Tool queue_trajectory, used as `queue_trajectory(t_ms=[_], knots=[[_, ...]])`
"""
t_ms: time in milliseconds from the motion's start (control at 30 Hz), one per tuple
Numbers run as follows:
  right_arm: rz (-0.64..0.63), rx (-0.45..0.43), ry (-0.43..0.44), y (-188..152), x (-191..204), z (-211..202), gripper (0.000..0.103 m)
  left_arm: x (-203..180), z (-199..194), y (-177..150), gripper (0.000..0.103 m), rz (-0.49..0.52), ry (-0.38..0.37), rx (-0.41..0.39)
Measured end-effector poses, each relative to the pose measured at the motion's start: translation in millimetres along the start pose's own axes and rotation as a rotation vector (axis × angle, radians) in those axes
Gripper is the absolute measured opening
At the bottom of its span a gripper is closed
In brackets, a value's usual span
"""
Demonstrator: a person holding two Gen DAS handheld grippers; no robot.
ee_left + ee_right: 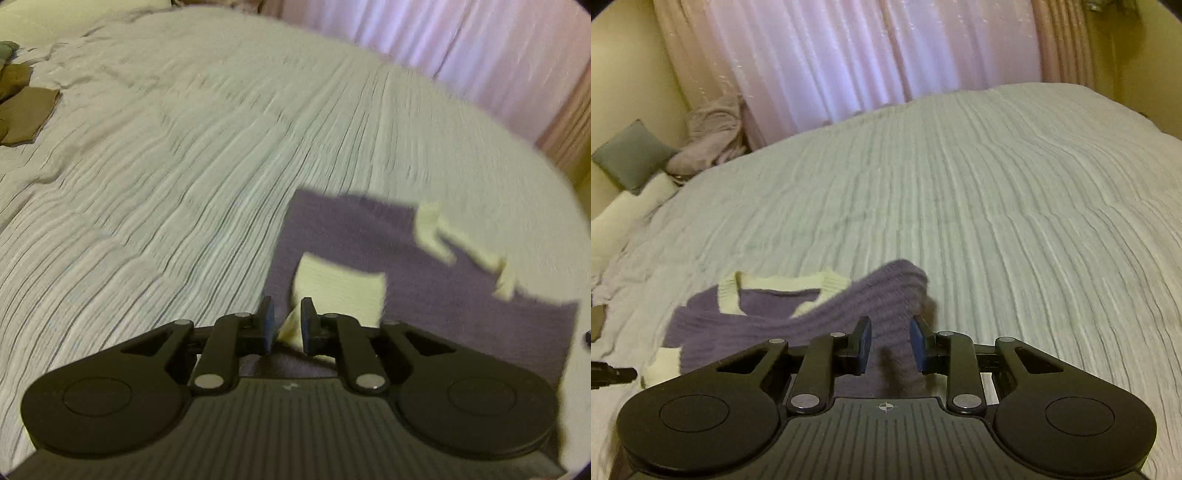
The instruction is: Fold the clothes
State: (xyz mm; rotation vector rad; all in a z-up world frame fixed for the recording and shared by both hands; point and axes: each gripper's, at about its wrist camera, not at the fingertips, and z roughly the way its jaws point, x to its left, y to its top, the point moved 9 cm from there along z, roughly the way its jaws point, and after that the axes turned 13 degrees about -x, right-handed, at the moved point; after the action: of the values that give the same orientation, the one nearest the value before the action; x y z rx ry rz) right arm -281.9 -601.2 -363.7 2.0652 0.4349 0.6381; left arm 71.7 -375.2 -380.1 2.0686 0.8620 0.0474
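Observation:
A purple knitted sweater with cream trim lies on the bed's pale ribbed cover. In the left wrist view my left gripper is shut on the corner of a cream cuff at the sweater's near edge. In the right wrist view the sweater shows its cream neckline and a cream cuff. A fold of its purple knit rises off the cover into my right gripper, filling the gap between the blue pads, which are shut on it.
Folded brown clothes lie at the cover's far left. Pink curtains hang behind the bed. A grey cushion, a lilac heap of cloth and a white pillow sit at the far left corner.

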Motion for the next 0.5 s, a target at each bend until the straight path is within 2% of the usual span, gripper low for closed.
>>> queue_trajectory(t_ms=[100, 167, 233, 300, 333, 400, 500], knots=[[-0.024, 0.008, 0.041, -0.7, 8.7, 16.0, 0.028, -28.0, 15.2, 2.5, 0.010, 0.011, -0.131, 0.012], [-0.050, 0.022, 0.042, -6.4, 9.3, 36.4, 0.028, -43.6, 39.4, -5.1, 0.011, 0.028, -0.176, 0.047], [-0.096, 0.084, -0.045, -22.3, -6.2, 65.0, 0.028, -48.2, 71.0, -17.2, 0.011, 0.037, -0.157, 0.078], [-0.056, 0.121, -0.104, -37.5, -30.6, 82.1, 0.028, -49.1, 100.2, -27.4, 0.009, 0.046, -0.123, 0.090], [-0.033, 0.138, -0.133, -45.1, -43.0, 90.2, 0.028, -51.4, 104.6, -25.3, 0.009, 0.064, -0.122, 0.064], [0.001, 0.142, -0.130, -41.0, -47.1, 85.4, 0.029, -54.2, 104.9, -18.1, 0.009, 0.087, -0.117, 0.047], [-0.009, 0.116, -0.145, -26.6, -44.8, 67.1, 0.029, -54.2, 93.8, -3.6, 0.009, 0.047, -0.135, 0.021]])
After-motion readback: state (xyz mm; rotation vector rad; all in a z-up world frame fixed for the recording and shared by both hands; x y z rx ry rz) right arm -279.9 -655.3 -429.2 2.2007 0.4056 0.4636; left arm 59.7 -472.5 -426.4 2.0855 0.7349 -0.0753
